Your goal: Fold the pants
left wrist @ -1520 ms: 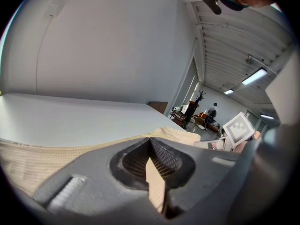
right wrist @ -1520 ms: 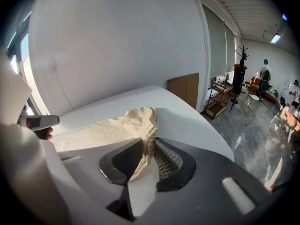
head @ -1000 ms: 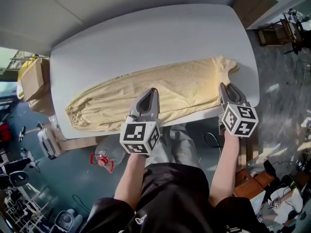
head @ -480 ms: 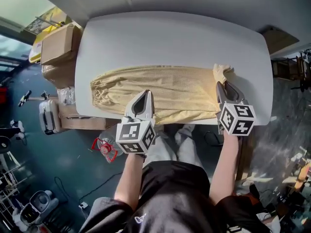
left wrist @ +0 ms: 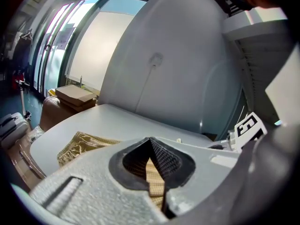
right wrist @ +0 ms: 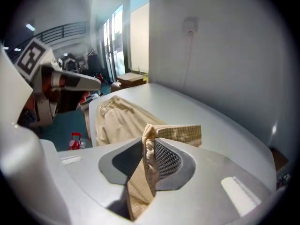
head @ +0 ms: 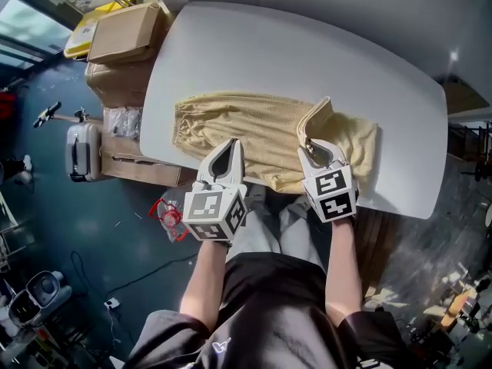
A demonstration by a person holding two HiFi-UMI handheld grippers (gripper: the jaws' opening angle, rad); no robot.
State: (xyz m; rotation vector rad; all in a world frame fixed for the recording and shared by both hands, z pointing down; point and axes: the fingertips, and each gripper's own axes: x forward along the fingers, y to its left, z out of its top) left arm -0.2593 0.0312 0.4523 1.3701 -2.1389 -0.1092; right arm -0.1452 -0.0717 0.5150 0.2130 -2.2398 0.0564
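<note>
Tan pants (head: 246, 133) lie lengthwise on the white table (head: 307, 60), waistband at the left. My right gripper (head: 309, 141) is shut on the leg end and holds it lifted over the middle of the pants, so a fold (head: 357, 146) bulges to its right. In the right gripper view the cloth (right wrist: 176, 134) stands pinched between the jaws. My left gripper (head: 231, 144) is shut on the near edge of the pants; in the left gripper view a strip of tan fabric (left wrist: 153, 175) sits between its pads, and the waistband (left wrist: 82, 144) lies to the left.
Cardboard boxes (head: 123, 37) and a suitcase (head: 81, 151) stand on the floor beyond the table's left end. A bottle with a red handle (head: 167, 220) lies on the floor near the front edge. The person's legs are under that edge.
My right gripper has carried the leg end leftward over the pants, doubling the cloth. The left gripper has kept its grip on the near edge and shifted along with the view.
</note>
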